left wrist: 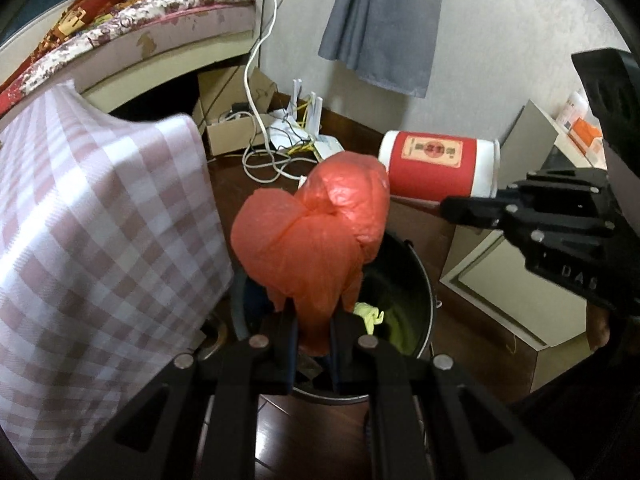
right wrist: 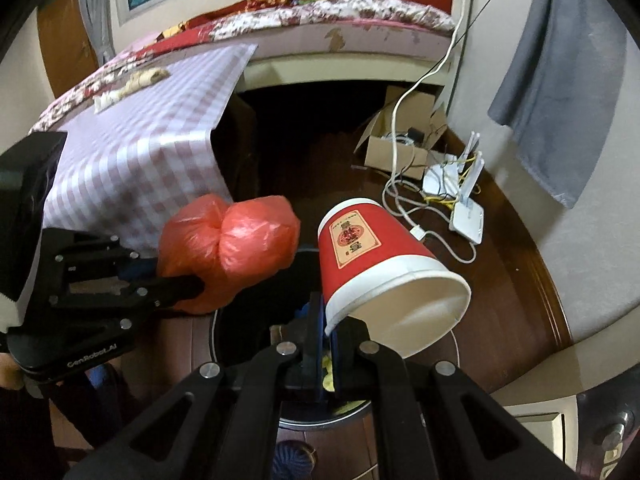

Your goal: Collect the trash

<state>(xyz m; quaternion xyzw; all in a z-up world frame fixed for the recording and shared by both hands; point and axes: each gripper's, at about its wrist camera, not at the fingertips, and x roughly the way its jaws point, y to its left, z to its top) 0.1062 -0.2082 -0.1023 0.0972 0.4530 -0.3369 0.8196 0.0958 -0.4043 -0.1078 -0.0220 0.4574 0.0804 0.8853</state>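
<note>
Scraps on the checked cloth [right wrist: 152,128] are shown only by the right wrist view. A crumpled orange bag [left wrist: 316,240] is pinched in the left gripper [left wrist: 314,332] above the bin [left wrist: 424,280]. A red paper cup [right wrist: 376,264] is clamped by its rim in the right gripper [right wrist: 328,332].

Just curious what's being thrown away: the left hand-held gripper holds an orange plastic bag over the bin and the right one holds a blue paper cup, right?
Not quite: the paper cup pinched in the right hand-held gripper is red with a white rim, as the right wrist view shows. The left hand-held gripper does hold the orange plastic bag over the bin.
</note>
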